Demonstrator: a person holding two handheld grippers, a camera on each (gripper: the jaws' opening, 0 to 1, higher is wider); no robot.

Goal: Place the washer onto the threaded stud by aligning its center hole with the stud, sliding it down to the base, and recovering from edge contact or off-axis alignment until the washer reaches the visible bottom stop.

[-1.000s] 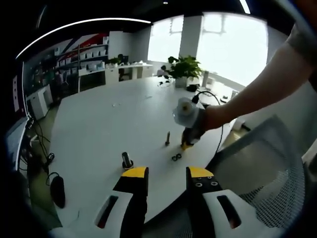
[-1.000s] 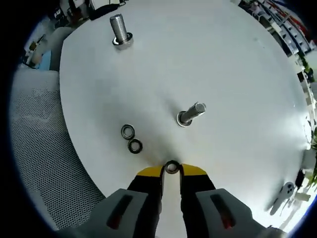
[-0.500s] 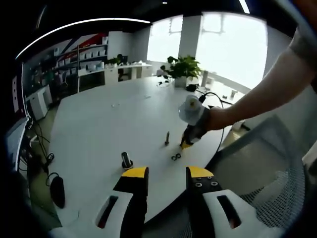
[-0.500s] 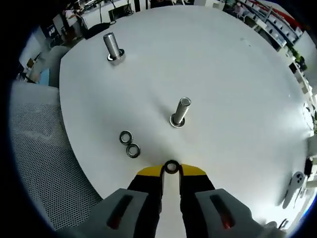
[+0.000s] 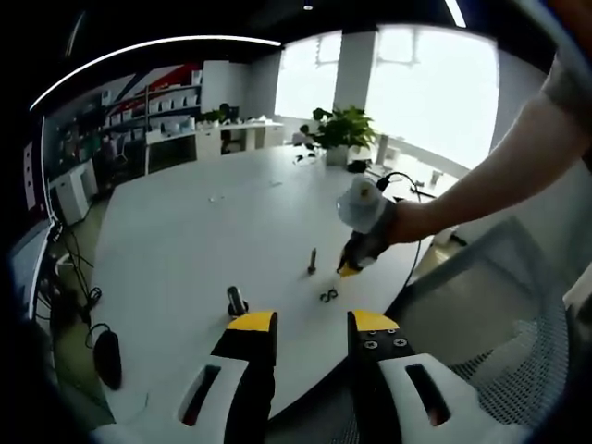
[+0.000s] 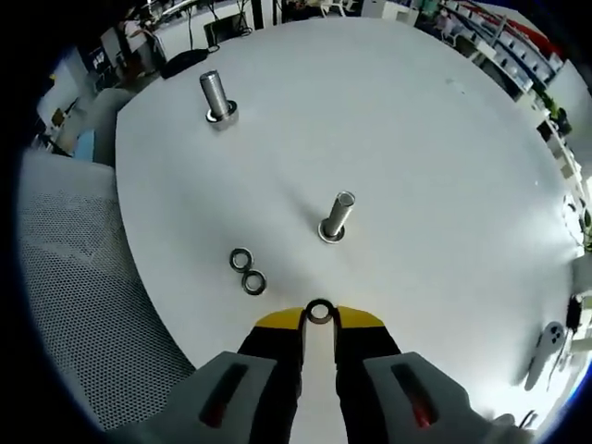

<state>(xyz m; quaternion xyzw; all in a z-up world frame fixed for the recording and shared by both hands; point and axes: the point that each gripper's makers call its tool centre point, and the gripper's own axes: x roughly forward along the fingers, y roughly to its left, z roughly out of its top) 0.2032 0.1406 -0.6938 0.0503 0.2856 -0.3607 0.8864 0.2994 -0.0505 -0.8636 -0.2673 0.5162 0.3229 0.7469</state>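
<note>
In the right gripper view my right gripper [image 6: 320, 318] is shut on a small metal washer [image 6: 320, 311], held above the white table [image 6: 416, 139]. A threaded stud [image 6: 337, 216] stands upright on the table a short way ahead of the washer, apart from it. A second, thicker stud [image 6: 216, 96] stands further off to the left. Two loose washers [image 6: 248, 271] lie side by side on the table left of my jaws. In the left gripper view my left gripper [image 5: 310, 326] is open with nothing in it, and the right gripper [image 5: 350, 266] hovers near the thin stud [image 5: 313, 260].
A mesh chair [image 6: 74, 277] sits at the table's edge on the left. A potted plant [image 5: 340, 129] and cables [image 5: 398, 180] lie at the far side. A dark mouse-like object [image 5: 107, 355] rests at the near left edge.
The right gripper has risen and drawn back a little with the washer, so the studs look smaller and more upright. The left gripper has not moved.
</note>
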